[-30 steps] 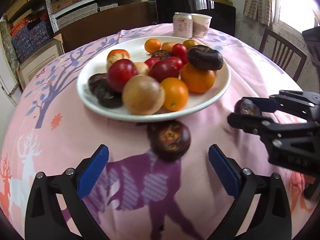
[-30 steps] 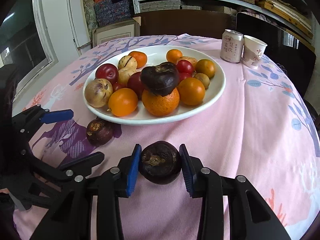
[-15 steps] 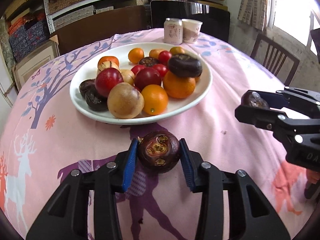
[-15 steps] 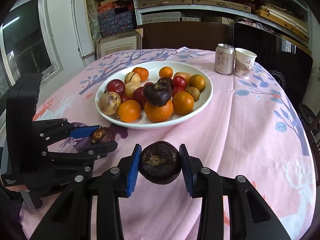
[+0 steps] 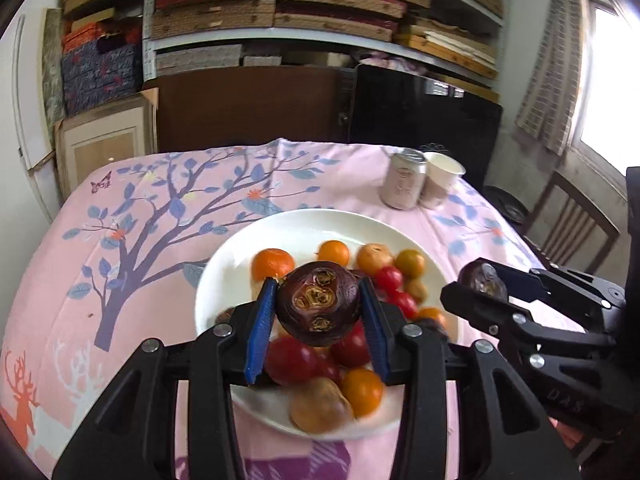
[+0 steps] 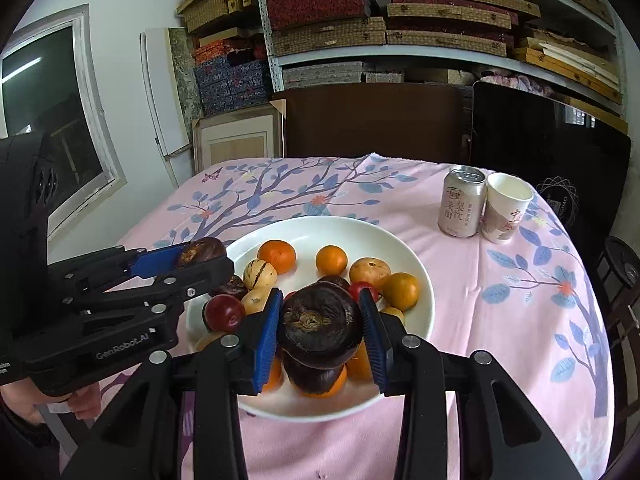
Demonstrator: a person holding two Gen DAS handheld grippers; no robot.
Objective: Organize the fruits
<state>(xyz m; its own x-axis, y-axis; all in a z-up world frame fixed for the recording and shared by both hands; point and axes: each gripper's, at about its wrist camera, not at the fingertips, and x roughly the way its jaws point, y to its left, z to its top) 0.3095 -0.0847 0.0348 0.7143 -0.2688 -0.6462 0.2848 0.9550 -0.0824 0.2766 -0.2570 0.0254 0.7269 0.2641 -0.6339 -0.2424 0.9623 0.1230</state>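
A dark purple mangosteen [image 5: 318, 306] is clamped between the blue pads [image 5: 262, 336] of the left gripper [image 5: 319, 332], its jaws closed to the width of the fruit and pressed against both of its sides. The fruit is held in the air above the white plate [image 5: 240, 260], with its brown-marked end turned toward the camera.

A second mangosteen [image 6: 320, 320] is gripped in the same way by the right gripper [image 6: 320, 334], whose jaws are drawn in to the fruit's width, the blue pads [image 6: 269, 334] touching it on either side. It is held over the near part of the plate [image 6: 416, 272], just above another dark fruit [image 6: 314, 374] resting on an orange.

The plate is piled with oranges [image 6: 277, 255], red plums [image 6: 224, 311] and pale striped round fruits [image 6: 260, 274]. The left gripper is seen at the left of the right wrist view [image 6: 192, 258], over the plate's left rim. A drink can [image 6: 462, 201] and a paper cup [image 6: 506, 208] are set side by side beyond the plate on the pink tree-patterned tablecloth [image 6: 500, 300]. The left wrist view is somewhat blurred.
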